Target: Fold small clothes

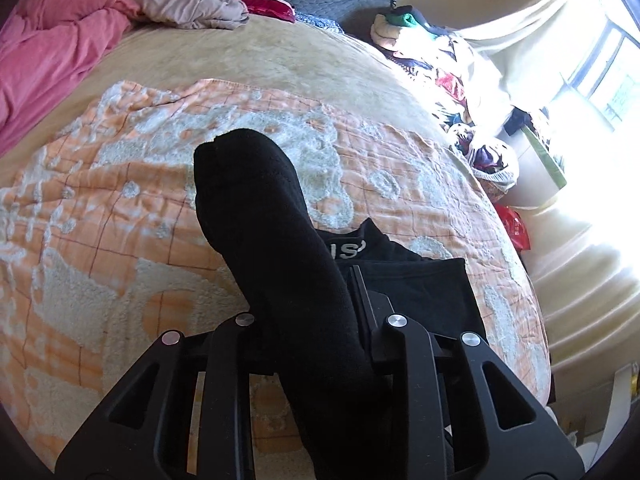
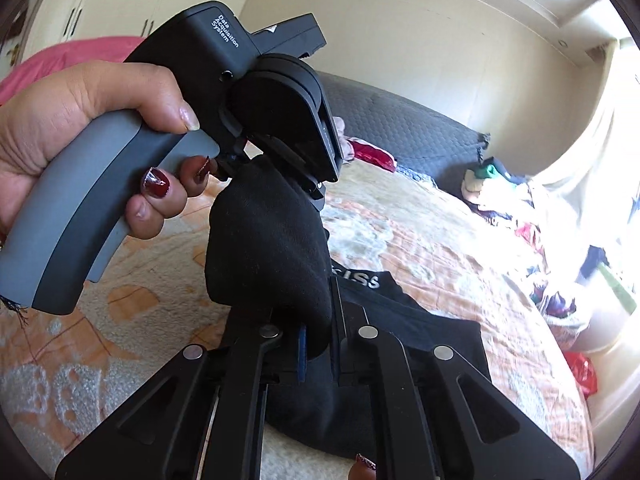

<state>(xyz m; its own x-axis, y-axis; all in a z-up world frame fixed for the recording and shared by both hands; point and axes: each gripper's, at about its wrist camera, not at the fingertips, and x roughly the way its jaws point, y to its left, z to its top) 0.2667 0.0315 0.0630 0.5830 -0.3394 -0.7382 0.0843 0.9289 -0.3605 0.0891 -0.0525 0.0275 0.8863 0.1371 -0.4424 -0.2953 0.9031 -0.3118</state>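
Both claws are pinching the black sock (image 1: 256,216) above the bed (image 1: 280,64): left claw (image 1: 316,320), right claw (image 2: 320,340); keeping it taut should help the fold line up evenly

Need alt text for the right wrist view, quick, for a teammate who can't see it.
A black sock is stretched between the right tongs, shut on its lower end, and the left tongs, held in a hand with dark red nails. Below, a folded black garment lies on an orange patterned blanket.
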